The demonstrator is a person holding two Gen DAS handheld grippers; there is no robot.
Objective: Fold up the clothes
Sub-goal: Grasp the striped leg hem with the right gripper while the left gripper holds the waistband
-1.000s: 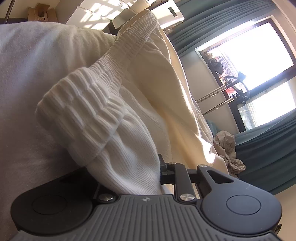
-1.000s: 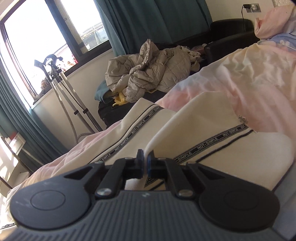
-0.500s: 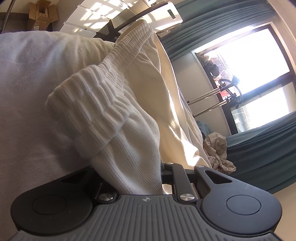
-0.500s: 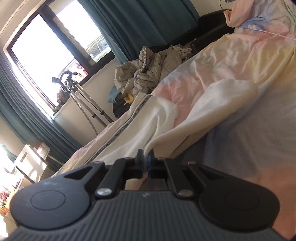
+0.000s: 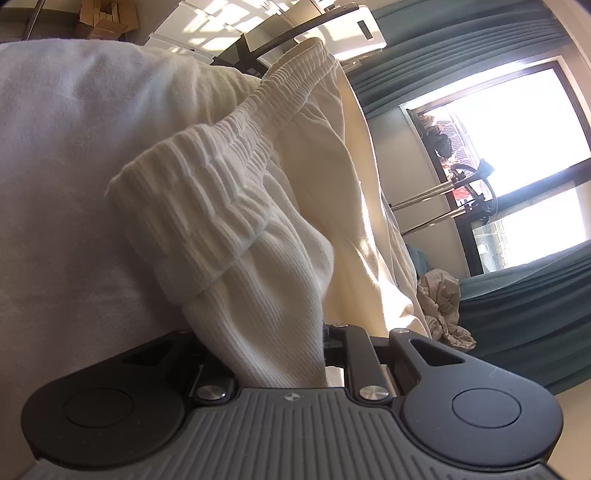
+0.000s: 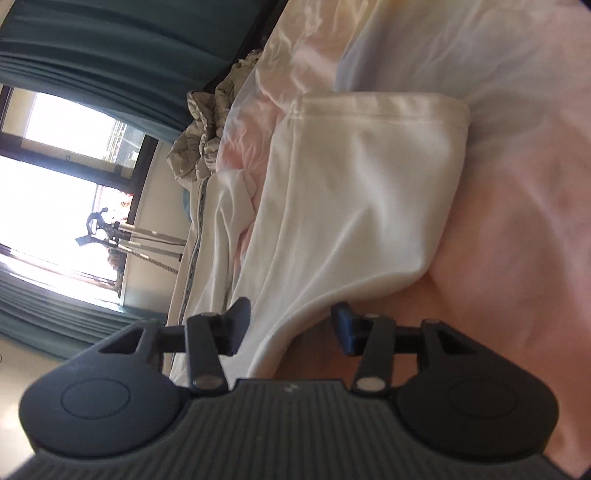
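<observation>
Cream trousers with a ribbed elastic waistband [image 5: 229,173] fill the left wrist view. My left gripper [image 5: 314,347] is shut on the waistband end, and the cloth drapes over its left finger and hides it. In the right wrist view the trouser leg [image 6: 362,192] lies on the pink bedsheet [image 6: 517,221], its hem at the far end. A second leg with a printed side stripe [image 6: 199,221] lies to the left. My right gripper [image 6: 291,325] is open, its fingers either side of the leg's near edge, holding nothing.
A crumpled beige quilted jacket [image 6: 207,122] lies at the bed's far edge, also in the left wrist view [image 5: 439,306]. A bright window [image 6: 55,177] with teal curtains and a metal stand [image 6: 147,240] lie beyond. Cardboard boxes [image 5: 103,14] and white furniture sit behind the trousers.
My right gripper has opened and let go of the trouser leg, and its view has rolled sideways. My left gripper keeps its hold on the waistband and has shifted only slightly.
</observation>
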